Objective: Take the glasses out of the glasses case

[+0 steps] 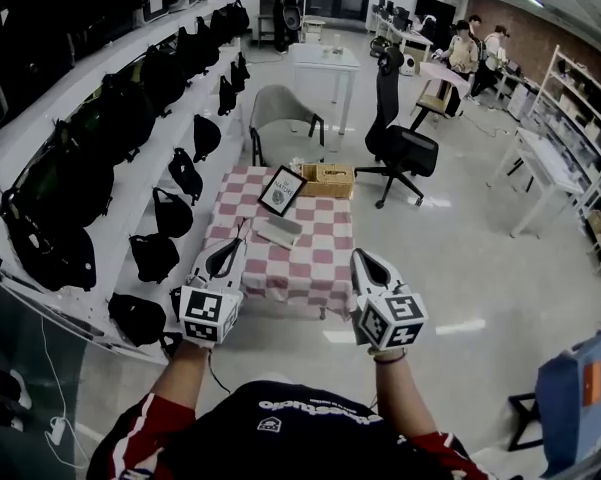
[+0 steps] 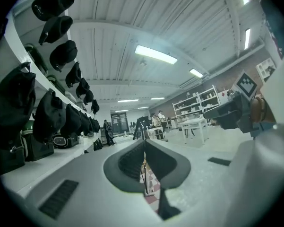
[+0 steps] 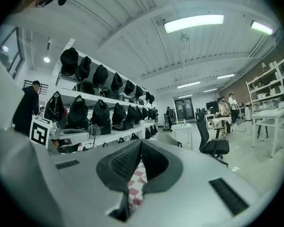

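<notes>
A person's dark shirt (image 1: 310,423) with red sleeves fills the bottom of the head view, both forearms stretched forward. The left gripper (image 1: 236,242) and the right gripper (image 1: 359,257) are held side by side in the air. Each carries its marker cube and points level toward a small table (image 1: 315,268) draped in a red-and-white checked cloth.

In the left gripper view, that gripper's (image 2: 144,142) dark ribbed jaws stand together, tips touching, with nothing between them. Only a sliver of checked cloth (image 2: 151,183) shows in the gap below. The right gripper's (image 3: 141,142) jaws are likewise pressed together and empty.

The glasses case (image 1: 278,230), a grey oblong, lies flat on the cloth just ahead of the left gripper, clear of both tools. Behind it a dark picture frame (image 1: 282,190) stands tilted beside a wicker basket (image 1: 328,179).

White shelves (image 1: 130,203) lined with black bags run along the left wall. A grey chair (image 1: 280,116) and a black office chair (image 1: 401,140) stand beyond the table.
</notes>
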The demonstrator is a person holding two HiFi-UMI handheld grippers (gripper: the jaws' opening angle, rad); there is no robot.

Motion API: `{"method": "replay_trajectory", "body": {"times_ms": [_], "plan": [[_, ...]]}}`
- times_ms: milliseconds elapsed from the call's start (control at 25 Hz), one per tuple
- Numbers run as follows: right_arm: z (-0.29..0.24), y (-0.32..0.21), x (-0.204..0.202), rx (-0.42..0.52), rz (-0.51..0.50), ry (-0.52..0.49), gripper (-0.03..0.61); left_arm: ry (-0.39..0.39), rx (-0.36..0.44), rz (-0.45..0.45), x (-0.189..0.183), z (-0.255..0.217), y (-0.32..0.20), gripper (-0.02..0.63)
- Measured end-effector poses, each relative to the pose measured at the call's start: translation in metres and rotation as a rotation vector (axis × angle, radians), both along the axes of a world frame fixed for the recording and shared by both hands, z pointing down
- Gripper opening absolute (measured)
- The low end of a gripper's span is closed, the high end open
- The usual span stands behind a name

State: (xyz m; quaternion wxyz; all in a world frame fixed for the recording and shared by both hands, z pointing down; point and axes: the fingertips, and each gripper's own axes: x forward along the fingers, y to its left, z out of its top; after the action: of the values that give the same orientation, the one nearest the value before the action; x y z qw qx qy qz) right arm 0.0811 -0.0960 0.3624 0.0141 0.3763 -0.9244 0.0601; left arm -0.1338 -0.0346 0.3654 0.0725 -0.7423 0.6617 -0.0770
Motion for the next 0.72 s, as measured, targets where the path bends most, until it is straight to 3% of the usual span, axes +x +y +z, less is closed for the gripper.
{"method": "replay_trajectory", "body": {"times_ms": [320,720], "plan": [[-0.003,0.000,0.015,0.027,0.041,-0.003,0.003,0.068,0.030,-0.055,-0.009,-0.011,0.015,0.011],[0.003,-0.003,0.019,0.045,0.091,0.032,0.003,0.084,0.025,-0.082,-0.027,-0.002,0.022,0.011]]}}
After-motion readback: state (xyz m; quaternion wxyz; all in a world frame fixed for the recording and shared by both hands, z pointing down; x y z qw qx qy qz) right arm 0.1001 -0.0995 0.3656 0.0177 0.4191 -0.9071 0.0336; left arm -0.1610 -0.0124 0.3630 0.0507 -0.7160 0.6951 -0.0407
